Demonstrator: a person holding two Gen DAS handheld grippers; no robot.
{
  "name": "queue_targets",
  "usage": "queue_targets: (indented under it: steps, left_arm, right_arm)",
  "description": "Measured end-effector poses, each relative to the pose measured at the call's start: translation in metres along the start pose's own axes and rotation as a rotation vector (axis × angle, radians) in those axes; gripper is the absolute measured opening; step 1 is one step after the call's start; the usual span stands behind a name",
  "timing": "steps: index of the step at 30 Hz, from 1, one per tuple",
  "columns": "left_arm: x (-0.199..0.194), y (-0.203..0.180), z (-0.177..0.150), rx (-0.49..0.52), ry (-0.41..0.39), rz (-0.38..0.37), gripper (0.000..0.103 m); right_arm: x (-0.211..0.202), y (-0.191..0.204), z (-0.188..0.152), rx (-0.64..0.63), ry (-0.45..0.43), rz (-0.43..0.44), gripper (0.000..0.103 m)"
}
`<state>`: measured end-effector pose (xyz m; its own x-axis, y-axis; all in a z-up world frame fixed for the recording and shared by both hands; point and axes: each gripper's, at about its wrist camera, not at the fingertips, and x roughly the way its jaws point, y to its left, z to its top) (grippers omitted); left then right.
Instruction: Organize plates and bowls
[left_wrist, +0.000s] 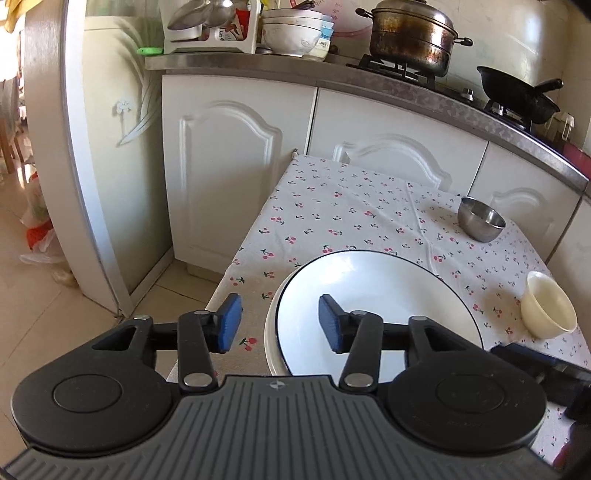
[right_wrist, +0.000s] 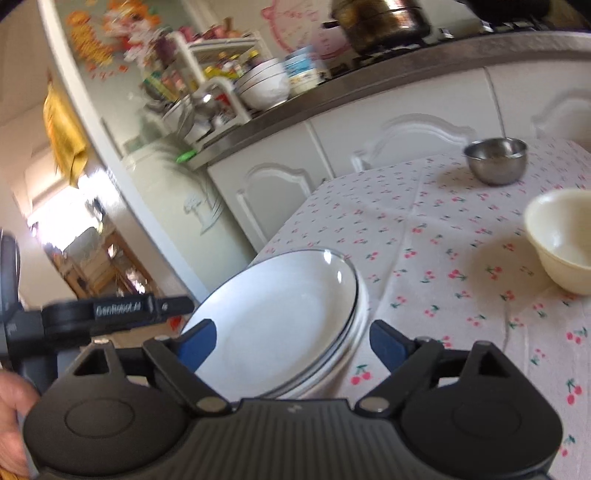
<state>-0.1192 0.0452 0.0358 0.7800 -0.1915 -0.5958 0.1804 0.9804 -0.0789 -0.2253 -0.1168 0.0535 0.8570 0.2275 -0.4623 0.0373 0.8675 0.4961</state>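
Stacked plates (left_wrist: 376, 295) left of cream bowl (left_wrist: 548, 304); steel bowl (left_wrist: 481, 218) behind.

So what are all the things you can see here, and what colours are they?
plates: stack of at least two, white with dark rims, near table edge
steel bowl: one, silver, far side of table
cream bowl: one, right of plates
tablecloth: one, white with cherries
white bowls: stacked, on counter
pot: one, metal, on stove
pan: one, black, on stove
left gripper: blue fingers open, astride plates' rim
right gripper: blue fingers open, over plates
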Motion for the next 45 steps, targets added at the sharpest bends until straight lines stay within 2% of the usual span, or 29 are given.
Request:
queue_targets:
  steps: [5, 11, 20, 27, 32, 37, 43, 45]
  left_arm:
    - [0.001, -0.005, 0.002, 0.028, 0.009, 0.010, 0.074]
    - [0.006, -0.014, 0.008, 0.049, 0.030, 0.005, 0.082]
    - [0.004, -0.050, 0.030, 0.098, 0.038, -0.084, 0.097]
    - [0.002, -0.100, 0.053, 0.181, 0.016, -0.176, 0.099]
    - [0.019, -0.137, 0.068, 0.225, 0.032, -0.205, 0.100]
    - [0.044, -0.175, 0.080, 0.227, 0.064, -0.235, 0.100]
    - [0.097, -0.218, 0.093, 0.162, 0.125, -0.250, 0.099]
    - [0.116, -0.230, 0.096, 0.142, 0.131, -0.248, 0.096]
  right_arm:
    - [-0.017, -0.021, 0.010, 0.098, -0.064, -0.021, 0.095]
    - [-0.035, -0.048, 0.023, 0.205, -0.146, -0.060, 0.099]
    - [-0.061, -0.100, 0.058, 0.365, -0.285, -0.136, 0.102]
    - [-0.064, -0.131, 0.099, 0.437, -0.352, -0.166, 0.102]
    - [-0.063, -0.153, 0.120, 0.443, -0.424, -0.133, 0.102]
    - [-0.056, -0.182, 0.129, 0.457, -0.438, -0.081, 0.102]
    - [-0.041, -0.219, 0.133, 0.512, -0.384, -0.018, 0.102]
    - [-0.038, -0.228, 0.132, 0.526, -0.372, 0.007, 0.102]
